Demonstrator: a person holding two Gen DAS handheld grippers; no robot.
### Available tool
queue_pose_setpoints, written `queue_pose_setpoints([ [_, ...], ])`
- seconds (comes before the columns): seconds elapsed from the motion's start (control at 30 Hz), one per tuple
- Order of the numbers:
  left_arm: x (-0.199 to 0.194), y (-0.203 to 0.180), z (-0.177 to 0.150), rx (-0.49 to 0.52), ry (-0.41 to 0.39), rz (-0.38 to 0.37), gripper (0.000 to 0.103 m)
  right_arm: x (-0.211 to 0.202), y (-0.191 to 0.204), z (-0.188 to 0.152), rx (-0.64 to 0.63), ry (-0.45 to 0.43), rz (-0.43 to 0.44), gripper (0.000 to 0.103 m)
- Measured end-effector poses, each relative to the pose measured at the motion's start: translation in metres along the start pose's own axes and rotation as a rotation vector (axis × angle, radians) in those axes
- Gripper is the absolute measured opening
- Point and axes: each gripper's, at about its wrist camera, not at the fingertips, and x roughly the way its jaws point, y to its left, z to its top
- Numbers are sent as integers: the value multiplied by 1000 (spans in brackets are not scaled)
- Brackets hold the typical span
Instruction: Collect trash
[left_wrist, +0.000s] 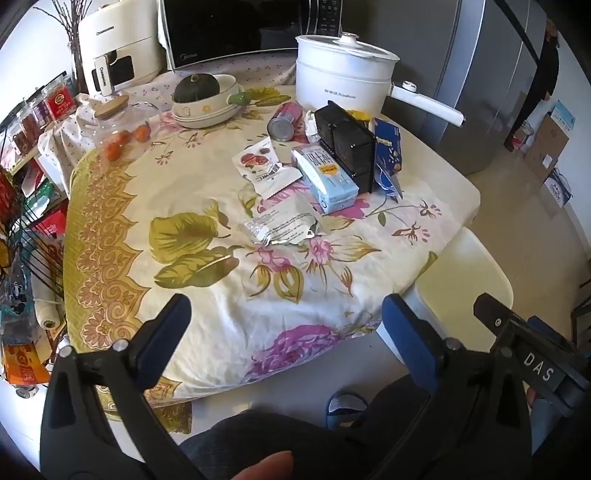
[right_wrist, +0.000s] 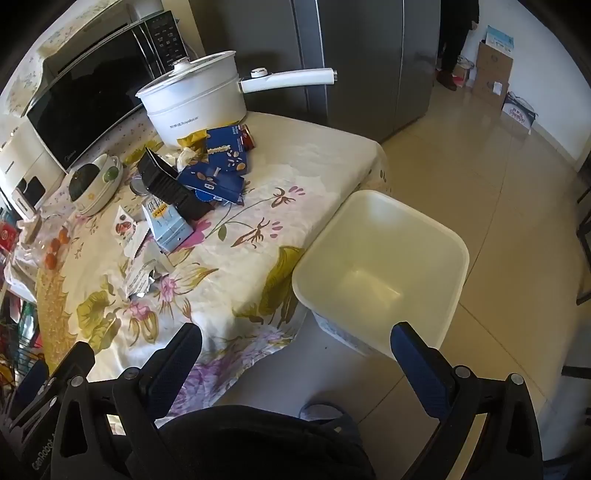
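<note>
Trash lies on the floral tablecloth: a torn silver wrapper (left_wrist: 280, 223) (right_wrist: 142, 275), a white snack packet (left_wrist: 264, 164) (right_wrist: 125, 225), a pale blue carton (left_wrist: 325, 177) (right_wrist: 168, 221), a black plastic tray (left_wrist: 345, 142) (right_wrist: 170, 188), blue boxes (left_wrist: 386, 147) (right_wrist: 221, 166) and a pink can (left_wrist: 284, 120). A cream bin (right_wrist: 384, 266) (left_wrist: 463, 273) stands on the floor at the table's right edge, with nothing in it. My left gripper (left_wrist: 286, 321) is open and empty above the table's near edge. My right gripper (right_wrist: 295, 345) is open and empty between table and bin.
A white electric pot (left_wrist: 341, 74) (right_wrist: 195, 99), a microwave (left_wrist: 240, 29) (right_wrist: 92, 99), a bowl with a dark squash (left_wrist: 207, 99) (right_wrist: 94, 182) and tomatoes in a bag (left_wrist: 123, 142) sit at the back. A wire rack (left_wrist: 26, 236) stands left. A fridge (right_wrist: 362, 62) is behind.
</note>
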Motion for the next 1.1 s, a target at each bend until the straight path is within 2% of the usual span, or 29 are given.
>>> queue_pose_setpoints([
  [0.37,3,-5,0,14,24,-24,102,-3,1,0,5,-7,8,103],
  [1.1,-1,-4,1,0,0,-5,102,-6,0,1,-1,-17,5,103],
])
